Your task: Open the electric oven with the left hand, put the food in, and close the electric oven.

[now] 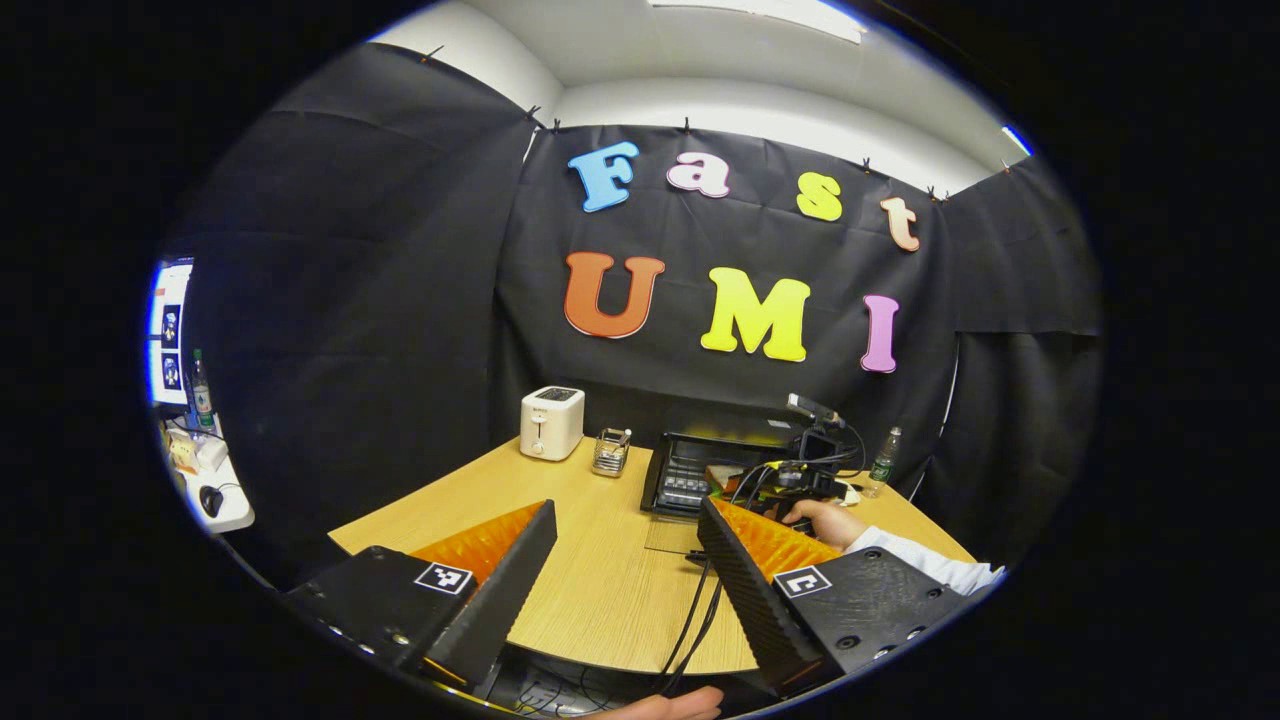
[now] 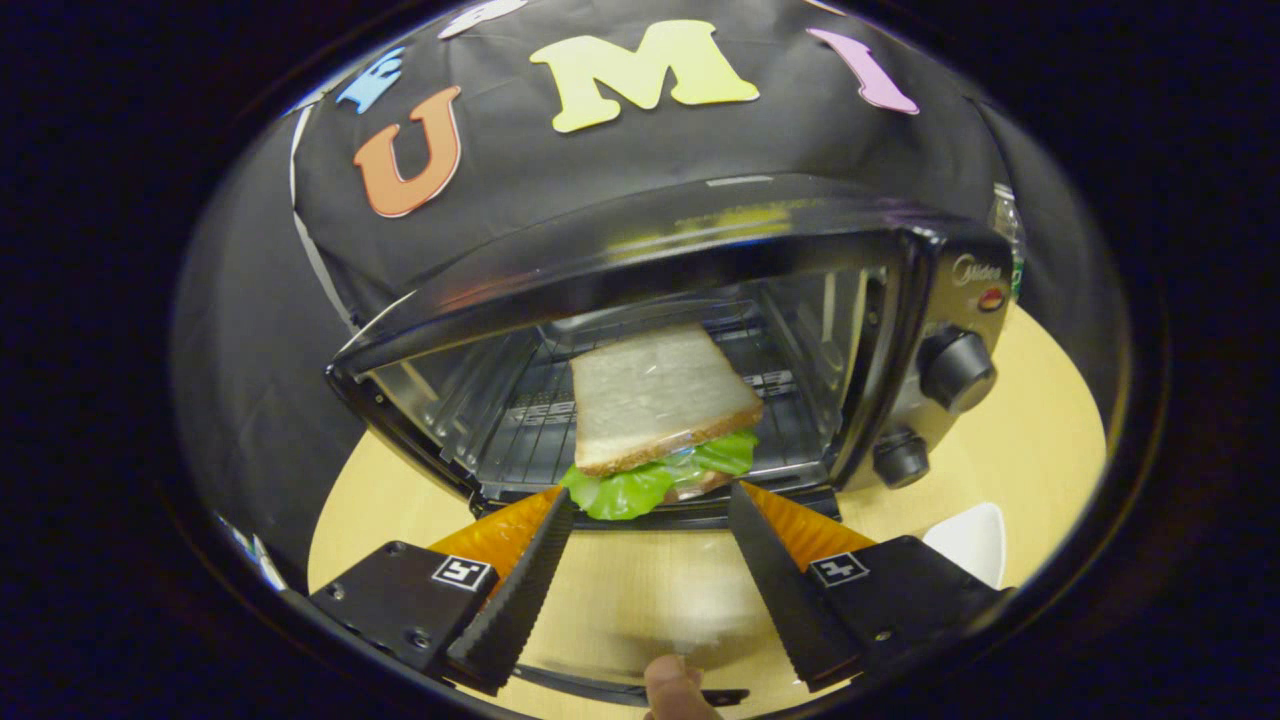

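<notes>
Nearest in the right gripper view, the right tongs (image 2: 645, 520) stand wide apart and hold nothing, tips just short of the oven's mouth. The sandwich (image 2: 655, 420) sits between and just beyond them, bread on top and lettuce spilling out at the front, resting on the rack inside the electric oven (image 2: 890, 300). Its front edge looks very close to the opening; I cannot tell whether the lettuce overhangs the sill. The door is hard to make out; a dark edge low in this view may be it, folded down.

The main risk, I think, is closing on food that sits too far forward: the door could pinch the lettuce or shove the sandwich askew. A nudge deeper would help, though a push on the soft bread could slide the top slice off its filling.

In the left gripper view, the left tongs (image 1: 625, 540) also gape empty, held well back over the tabletop (image 1: 600, 590). Cables trail across the wood toward the oven, and reaching forward for the door could snag them. The toaster (image 1: 552, 422) stands farther off, out of the way.
</notes>
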{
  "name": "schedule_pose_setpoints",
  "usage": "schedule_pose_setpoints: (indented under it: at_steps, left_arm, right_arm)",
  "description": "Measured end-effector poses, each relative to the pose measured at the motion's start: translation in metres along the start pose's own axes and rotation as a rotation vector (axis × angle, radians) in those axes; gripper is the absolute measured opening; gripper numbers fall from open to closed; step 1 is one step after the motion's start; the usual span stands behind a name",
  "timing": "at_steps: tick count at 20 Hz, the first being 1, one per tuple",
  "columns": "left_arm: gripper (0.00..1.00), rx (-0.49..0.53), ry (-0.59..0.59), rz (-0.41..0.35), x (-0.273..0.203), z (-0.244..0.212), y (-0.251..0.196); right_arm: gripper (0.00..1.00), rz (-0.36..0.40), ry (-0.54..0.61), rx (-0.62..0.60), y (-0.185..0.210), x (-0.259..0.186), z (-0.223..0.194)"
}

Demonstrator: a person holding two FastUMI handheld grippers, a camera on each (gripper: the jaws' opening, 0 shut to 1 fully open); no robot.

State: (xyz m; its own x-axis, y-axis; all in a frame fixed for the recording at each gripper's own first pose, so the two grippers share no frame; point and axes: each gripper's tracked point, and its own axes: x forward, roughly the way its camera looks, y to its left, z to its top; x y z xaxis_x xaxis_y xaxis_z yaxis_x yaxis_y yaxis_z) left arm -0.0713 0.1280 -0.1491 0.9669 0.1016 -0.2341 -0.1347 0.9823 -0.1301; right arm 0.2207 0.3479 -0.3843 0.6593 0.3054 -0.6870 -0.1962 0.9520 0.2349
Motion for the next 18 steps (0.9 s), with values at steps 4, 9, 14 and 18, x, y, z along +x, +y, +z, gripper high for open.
schedule_pose_setpoints:
  at_steps: [4,9,14,18]
  left_arm:
    - [0.94,0.054,0.037,-0.012,0.026,-0.021,-0.001]
    - [0.94,0.064,0.138,-0.077,0.071,-0.057,-0.024]
    - [0.94,0.076,0.359,-0.111,0.124,-0.135,-0.047]
    - [0.94,0.078,0.530,-0.118,0.160,-0.194,-0.062]
  right_arm:
    - [0.94,0.047,-0.095,-0.022,0.004,-0.058,0.020]
    - [0.94,0.138,-0.222,-0.060,0.010,-0.154,0.037]
    - [0.94,0.132,-0.475,-0.151,-0.015,-0.264,0.062]
    - [0.93,0.076,-0.636,-0.150,-0.051,-0.347,0.070]
